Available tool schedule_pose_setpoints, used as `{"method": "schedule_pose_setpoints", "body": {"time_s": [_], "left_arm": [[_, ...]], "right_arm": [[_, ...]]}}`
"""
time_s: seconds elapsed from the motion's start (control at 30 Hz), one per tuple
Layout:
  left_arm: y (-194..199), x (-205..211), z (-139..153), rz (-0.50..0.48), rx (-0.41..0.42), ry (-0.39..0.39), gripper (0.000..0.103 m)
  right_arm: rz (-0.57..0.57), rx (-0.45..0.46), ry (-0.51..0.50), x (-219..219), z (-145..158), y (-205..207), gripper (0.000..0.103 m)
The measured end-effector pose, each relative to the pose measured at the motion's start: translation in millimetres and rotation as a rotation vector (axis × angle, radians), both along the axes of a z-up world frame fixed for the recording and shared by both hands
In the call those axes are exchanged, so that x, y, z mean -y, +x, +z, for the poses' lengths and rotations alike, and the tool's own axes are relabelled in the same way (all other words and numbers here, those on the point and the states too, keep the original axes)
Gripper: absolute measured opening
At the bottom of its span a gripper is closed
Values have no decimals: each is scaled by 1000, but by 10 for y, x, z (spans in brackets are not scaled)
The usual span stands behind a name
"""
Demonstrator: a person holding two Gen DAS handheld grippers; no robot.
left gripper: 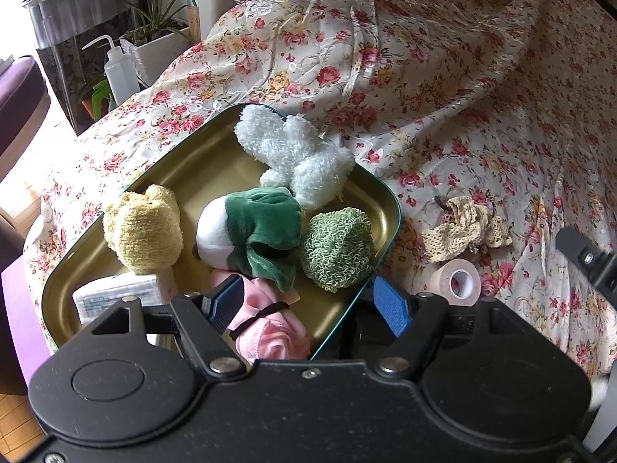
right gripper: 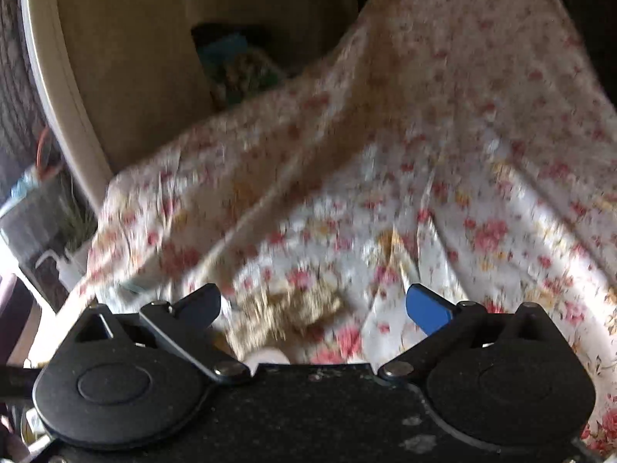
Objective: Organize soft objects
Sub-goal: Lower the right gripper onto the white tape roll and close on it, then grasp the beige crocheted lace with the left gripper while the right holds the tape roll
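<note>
— Flowered cloth (left gripper: 443, 88) drapes the whole bench in the left wrist view, with a potted plant (left gripper: 154, 34) and a white squeeze bottle (left gripper: 117, 71) past its far left edge. What sits on the cloth?

— A gold tin tray (left gripper: 193, 166), and it is the landmark. In it lie a white fluffy toy (left gripper: 297, 154) at the far side, a green and white plush (left gripper: 250, 231) in the middle, a yellow knitted piece (left gripper: 144, 231) on the tray's left rim, a green knitted piece (left gripper: 337, 249) by its right rim, a white packet (left gripper: 115, 295) at the near left, and a pink cloth (left gripper: 270, 328) tied with a black band at the near edge.

— And the left tool (left gripper: 308, 303)?

— Its jaws stand parted over the tray's near edge. The left blue pad lies against the pink cloth; whether it is gripped I cannot tell. Right of the tray, on the cloth, lie a beige lace piece (left gripper: 466, 227) and a roll of tape (left gripper: 461, 281).

— The right wrist view?

— Blurred. The right tool (right gripper: 314, 305) has its jaws spread wide, nothing between them. The beige lace piece (right gripper: 285, 312) lies on the flowered cloth (right gripper: 443, 135) just beyond the left finger, apart from it.
</note>
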State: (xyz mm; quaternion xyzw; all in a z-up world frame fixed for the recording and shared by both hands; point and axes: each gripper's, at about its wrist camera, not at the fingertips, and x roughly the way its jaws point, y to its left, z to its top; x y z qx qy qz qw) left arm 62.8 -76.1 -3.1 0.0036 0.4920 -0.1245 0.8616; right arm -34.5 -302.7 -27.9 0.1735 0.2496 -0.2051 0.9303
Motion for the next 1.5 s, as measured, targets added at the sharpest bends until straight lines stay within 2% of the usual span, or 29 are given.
{"method": "schedule_pose_setpoints", "body": {"time_s": [0.1,0.2,0.37,0.47,0.7,0.83,0.87,0.9,0.93,1.0,1.17,1.33,1.5], "left_arm": [[-13,3,8,-10,4,-2,70],[-14,2,16,-10,3,-7,70],[-9,0,21,-10,0,-17,70],[-10,0,21,-10,-2,-20,70],[2,-22,25,-3,-3,-29,70],[9,-21,23,-5,-5,-28,70],[9,-23,24,-5,-4,-29,70],[9,-21,24,-4,-4,-29,70],[11,-19,23,-3,-3,-29,70],[13,-19,22,0,-4,-31,70],[10,-12,24,-3,-1,-32,70],[-11,7,32,-16,6,-26,70],[-66,74,51,-55,29,-21,70]], "right_arm": [[44,-47,34,58,-23,96,103],[12,-88,71,126,-107,187,103],[86,-244,112,51,-299,430,103],[139,-329,109,-61,-451,591,103],[219,-426,47,-318,-661,831,101],[230,-483,94,-324,-766,946,89],[216,-497,117,-292,-797,961,81],[196,-501,131,-261,-819,958,71],[180,-497,124,-233,-817,943,66],[201,-477,118,-204,-779,901,48],[154,-425,100,-25,-657,674,48],[-8,-371,133,352,-578,305,48],[-163,-347,100,552,-600,-87,48]]}}
